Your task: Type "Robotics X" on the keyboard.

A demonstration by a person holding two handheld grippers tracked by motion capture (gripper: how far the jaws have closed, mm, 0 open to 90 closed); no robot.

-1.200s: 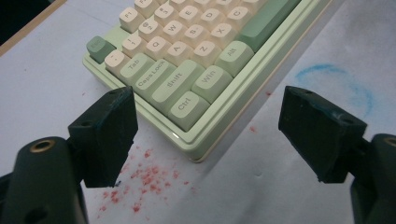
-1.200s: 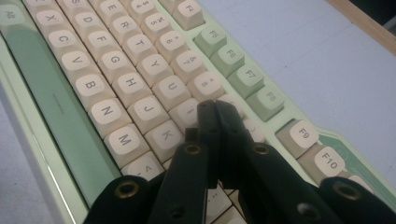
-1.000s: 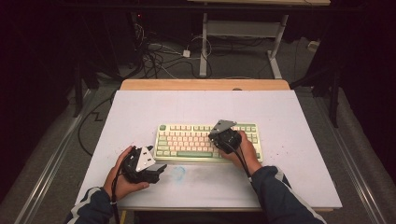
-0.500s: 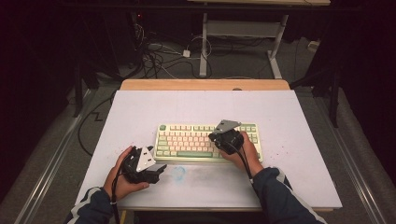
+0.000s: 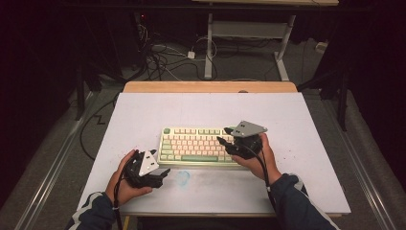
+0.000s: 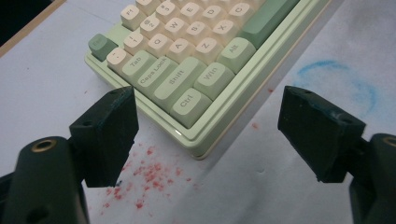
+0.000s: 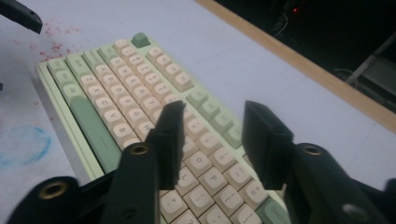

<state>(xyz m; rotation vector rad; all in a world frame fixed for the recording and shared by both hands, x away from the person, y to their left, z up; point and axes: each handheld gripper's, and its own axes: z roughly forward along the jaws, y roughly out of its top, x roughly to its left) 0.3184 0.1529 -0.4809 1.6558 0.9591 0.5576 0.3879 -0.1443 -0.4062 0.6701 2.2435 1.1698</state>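
White table [image 5: 306, 124], blue ring smudge [image 5: 182, 178], red specks [image 6: 152, 175], floor cables [image 5: 158, 50], perhaps a desk frame [image 5: 249, 33]

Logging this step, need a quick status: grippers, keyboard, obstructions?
Left gripper open, at keyboard corner. Right gripper jaws just opening, nothing between them, above the keys. Nothing in the way.

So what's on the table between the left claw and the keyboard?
Just bare white table speckled with little red marks. The left gripper view shows them between the open left claw and the keyboard corner.
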